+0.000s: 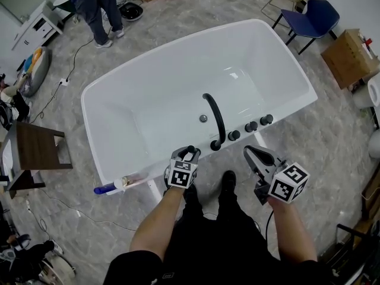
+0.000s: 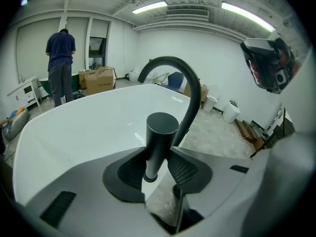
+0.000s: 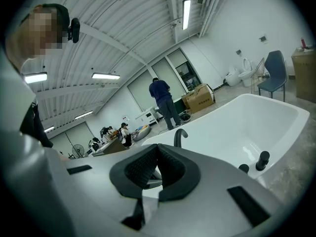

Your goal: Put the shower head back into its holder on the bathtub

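Black and tube-shaped, the shower head (image 2: 162,127) is clamped upright between the pads of my left claw (image 2: 158,157), which grip it low down on both sides. From the head camera I see that claw (image 1: 189,154) at the near long rim of the bathtub (image 1: 172,88), with the shower head's top (image 1: 190,152) poking out just over the rim. I cannot make out the holder itself from any view.

My right claw (image 3: 155,149) is closed, its tips meeting with nothing between them. It hangs just outside the bathtub's near rim (image 1: 249,152), beside the left one and apart from it.

On that same rim, between the two claws, stands the black curved tap (image 1: 215,116), arching in over the bathtub. In the left gripper view the tap (image 2: 173,65) rises directly behind the shower head. A row of three black knobs (image 1: 251,126) sits on the rim just to the tap's right.

Beyond the bathtub's far left corner a person in blue (image 1: 95,5) stands on the grey floor. A blue chair (image 1: 312,15) is off the bathtub's far right end.
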A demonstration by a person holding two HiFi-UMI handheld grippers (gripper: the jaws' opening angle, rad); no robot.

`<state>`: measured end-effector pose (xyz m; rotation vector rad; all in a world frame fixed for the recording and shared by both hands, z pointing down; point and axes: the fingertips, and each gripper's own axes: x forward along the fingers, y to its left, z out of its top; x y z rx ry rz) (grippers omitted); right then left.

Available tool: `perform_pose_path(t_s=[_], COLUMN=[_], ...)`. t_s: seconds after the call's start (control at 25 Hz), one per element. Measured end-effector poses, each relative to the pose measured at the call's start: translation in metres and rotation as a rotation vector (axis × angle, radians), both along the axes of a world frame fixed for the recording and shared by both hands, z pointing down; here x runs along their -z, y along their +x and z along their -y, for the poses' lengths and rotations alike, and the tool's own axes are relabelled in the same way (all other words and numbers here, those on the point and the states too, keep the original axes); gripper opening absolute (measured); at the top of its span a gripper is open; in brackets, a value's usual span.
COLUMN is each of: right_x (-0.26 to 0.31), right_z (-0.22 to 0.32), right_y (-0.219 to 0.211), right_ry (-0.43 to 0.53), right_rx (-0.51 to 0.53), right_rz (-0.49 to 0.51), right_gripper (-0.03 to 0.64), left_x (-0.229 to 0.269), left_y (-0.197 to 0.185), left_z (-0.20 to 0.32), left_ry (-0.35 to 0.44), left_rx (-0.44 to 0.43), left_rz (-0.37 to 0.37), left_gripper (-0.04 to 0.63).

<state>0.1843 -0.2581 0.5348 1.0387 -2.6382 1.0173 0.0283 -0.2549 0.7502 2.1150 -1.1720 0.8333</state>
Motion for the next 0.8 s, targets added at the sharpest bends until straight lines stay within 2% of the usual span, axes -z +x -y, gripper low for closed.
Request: perform_pose_path(t_s=[0.48,0.8], right_x=[0.0,-0.004], right_z=[0.019,0.027], right_y=[0.004,0.008], right_ry=[-0.008,-0.01], right_rx=[0.059,0.121], right_rz=[-0.004,-0.001], right_gripper=[0.017,0.017], left_x=[-0.022,-0.029], left_y=[0.004,0.007], left_z=[-0.011,-0.01], left_ry=[-0.087,-0.096], left_rx=[0.0,0.044], left_rz=[0.063,0.074], left_gripper=[0.152,0.153])
